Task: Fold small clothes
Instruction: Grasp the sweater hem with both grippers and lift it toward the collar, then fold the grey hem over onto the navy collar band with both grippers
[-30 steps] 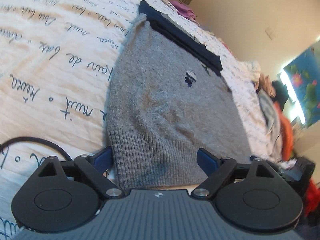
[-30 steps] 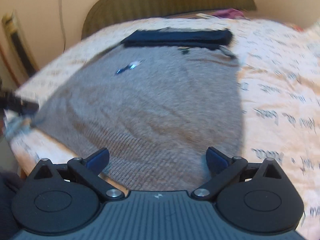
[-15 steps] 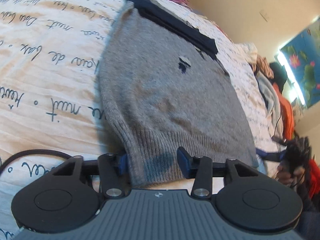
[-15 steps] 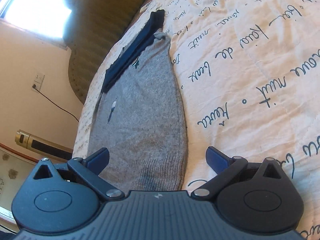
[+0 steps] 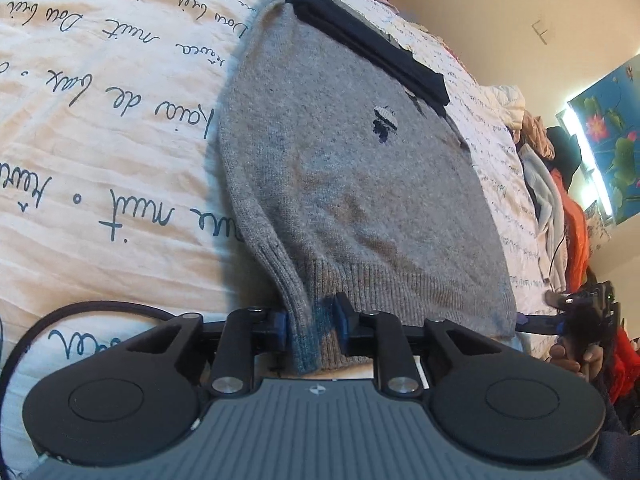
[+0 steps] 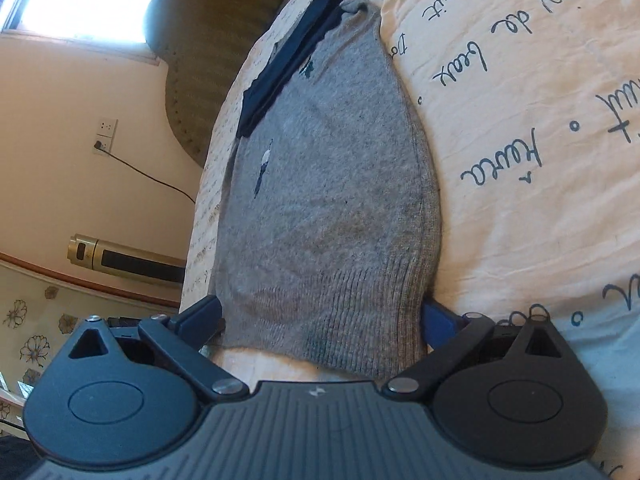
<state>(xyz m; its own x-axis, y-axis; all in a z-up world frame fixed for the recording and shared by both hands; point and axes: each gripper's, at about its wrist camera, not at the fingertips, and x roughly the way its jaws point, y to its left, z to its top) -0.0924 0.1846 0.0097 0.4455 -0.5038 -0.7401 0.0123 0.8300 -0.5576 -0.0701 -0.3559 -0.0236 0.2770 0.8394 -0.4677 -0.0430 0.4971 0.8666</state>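
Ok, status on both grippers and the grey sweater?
Left gripper closed, pinching grey sweater hem. Right gripper open, just been closing, straddling other hem corner. Folded navy garment lies across sweater's far end.

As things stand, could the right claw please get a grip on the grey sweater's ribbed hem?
Probably yes: the right claw has been closing but stands open, astride the grey sweater's hem, nothing blocking it.
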